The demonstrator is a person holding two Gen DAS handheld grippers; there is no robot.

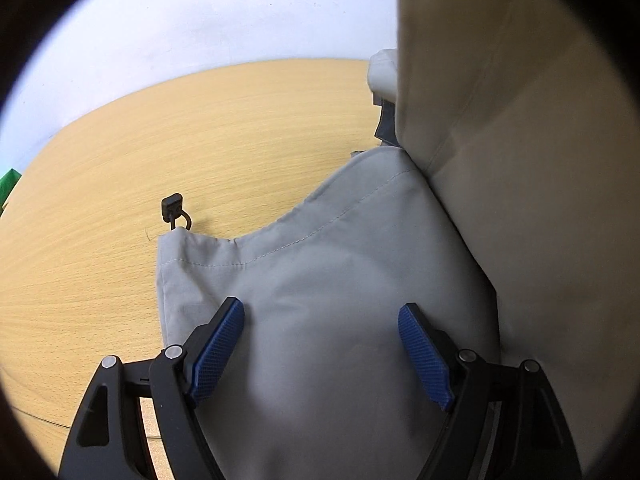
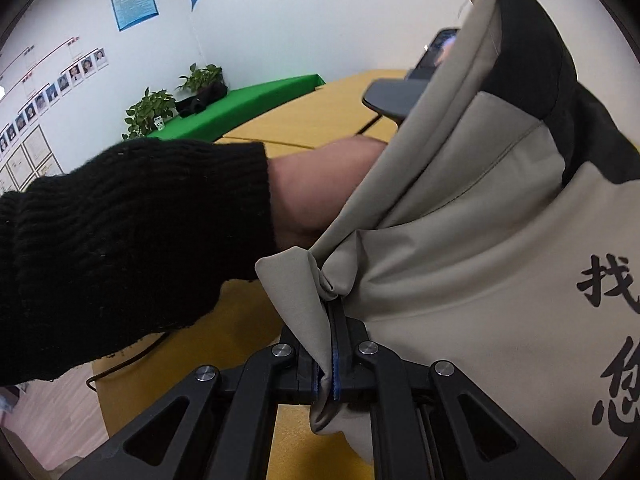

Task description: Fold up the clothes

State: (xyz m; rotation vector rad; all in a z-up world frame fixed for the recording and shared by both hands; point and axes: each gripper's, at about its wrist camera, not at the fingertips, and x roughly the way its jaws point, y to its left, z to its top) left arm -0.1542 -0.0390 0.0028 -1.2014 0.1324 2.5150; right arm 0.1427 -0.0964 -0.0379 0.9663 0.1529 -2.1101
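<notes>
A beige-grey garment [image 1: 328,280] lies on the wooden table [image 1: 180,140], its hem with a black cord toggle [image 1: 173,206] at the left. My left gripper [image 1: 320,320] hovers over it, jaws wide open and empty, blue pads [image 1: 218,354] apart. A raised fold of the garment [image 1: 520,160] hangs at the right. In the right wrist view my right gripper [image 2: 333,320] is shut on a bunched edge of the garment [image 2: 460,260], which has a black collar part [image 2: 524,52] and black printed characters [image 2: 608,284]. The person's left arm in a black sleeve [image 2: 120,248] reaches behind the cloth.
A phone on a stand [image 2: 400,96] sits on the yellow table behind the garment. A green-covered table [image 2: 240,108] with potted plants [image 2: 150,110] stands by the white wall. A black cable [image 2: 132,356] trails off the table edge.
</notes>
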